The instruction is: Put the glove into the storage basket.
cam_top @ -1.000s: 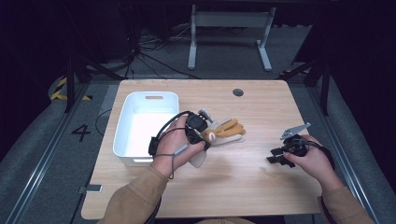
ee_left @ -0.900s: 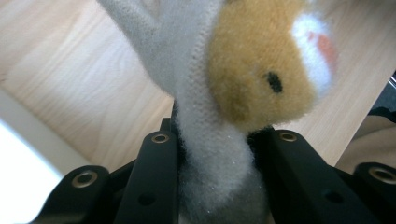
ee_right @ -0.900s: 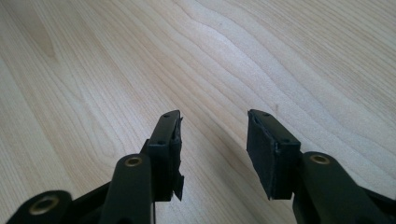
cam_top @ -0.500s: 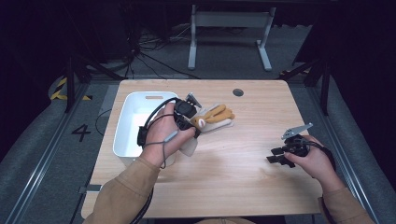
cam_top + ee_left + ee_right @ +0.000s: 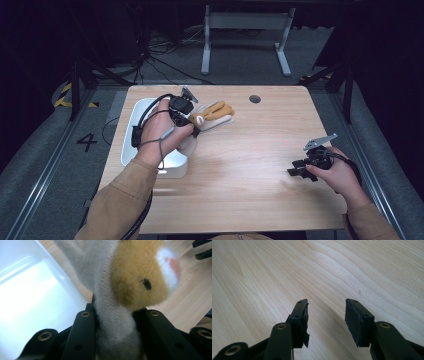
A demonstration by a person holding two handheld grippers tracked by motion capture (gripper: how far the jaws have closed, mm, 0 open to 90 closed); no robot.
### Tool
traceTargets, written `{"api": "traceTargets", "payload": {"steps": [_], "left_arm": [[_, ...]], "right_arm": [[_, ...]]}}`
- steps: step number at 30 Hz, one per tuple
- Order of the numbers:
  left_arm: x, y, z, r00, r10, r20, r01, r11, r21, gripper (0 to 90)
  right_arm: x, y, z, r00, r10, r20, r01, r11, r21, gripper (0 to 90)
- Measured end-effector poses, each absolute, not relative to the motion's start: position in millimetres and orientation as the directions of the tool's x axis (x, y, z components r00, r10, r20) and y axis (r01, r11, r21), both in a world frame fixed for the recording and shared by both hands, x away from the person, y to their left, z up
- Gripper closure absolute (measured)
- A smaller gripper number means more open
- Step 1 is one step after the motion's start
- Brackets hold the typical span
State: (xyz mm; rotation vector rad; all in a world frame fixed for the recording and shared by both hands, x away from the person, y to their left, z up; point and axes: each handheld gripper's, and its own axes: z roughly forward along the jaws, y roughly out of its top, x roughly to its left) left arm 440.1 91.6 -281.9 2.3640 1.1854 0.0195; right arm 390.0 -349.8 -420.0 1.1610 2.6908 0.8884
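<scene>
A plush toy (image 5: 214, 112), tan with a grey-white body, hangs above the table beside the right rim of the white bin (image 5: 129, 131). My left gripper (image 5: 196, 123) is shut on it. In the left gripper view the black jaws (image 5: 116, 315) squeeze the grey body of the toy (image 5: 140, 277), with its tan head just above and the bin (image 5: 30, 297) at the left. My right gripper (image 5: 296, 171) rests low over the wooden table (image 5: 260, 150) at the right. It is open, and in its own view nothing lies between the right gripper's pads (image 5: 327, 315).
The bin stands at the table's left side and looks bare inside where it shows. A round cable hole (image 5: 255, 99) sits near the far edge. Beyond the table are a dark floor, cables and a desk frame (image 5: 245, 30).
My left hand has carried the plush toy up and towards the far left, from the middle of the table to beside the bin. The right hand has stayed put.
</scene>
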Motion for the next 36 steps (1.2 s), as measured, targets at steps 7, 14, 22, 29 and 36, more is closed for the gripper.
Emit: {"api": "traceTargets", "payload": {"steps": [7, 14, 22, 29, 36], "left_arm": [[446.8, 113.6, -280.8, 0.562, 0.800, -0.209, 0.789, -0.444, 0.425, 72.9], [451.7, 134.6, -282.2, 0.476, 0.851, -0.221, 0.840, -0.366, 0.400, 72.7], [455.1, 153.2, -285.6, 0.406, 0.885, -0.227, 0.872, -0.301, 0.387, 72.7], [460.1, 157.2, -290.6, 0.311, 0.926, -0.213, 0.905, -0.221, 0.364, 72.2], [465.0, 161.4, -297.6, 0.258, 0.943, -0.211, 0.919, -0.172, 0.356, 71.5]], "right_arm": [[391.1, -348.8, -422.1, -0.707, 0.690, 0.156, 0.649, 0.546, 0.530, 53.8], [394.0, -345.1, -421.4, -0.720, 0.676, 0.157, 0.636, 0.552, 0.539, 53.0], [399.5, -339.8, -422.1, -0.730, 0.666, 0.154, 0.627, 0.562, 0.539, 52.9], [404.3, -333.6, -423.7, -0.742, 0.652, 0.155, 0.618, 0.576, 0.535, 52.8], [405.7, -332.0, -421.8, -0.744, 0.650, 0.157, 0.615, 0.573, 0.541, 52.8]]}}
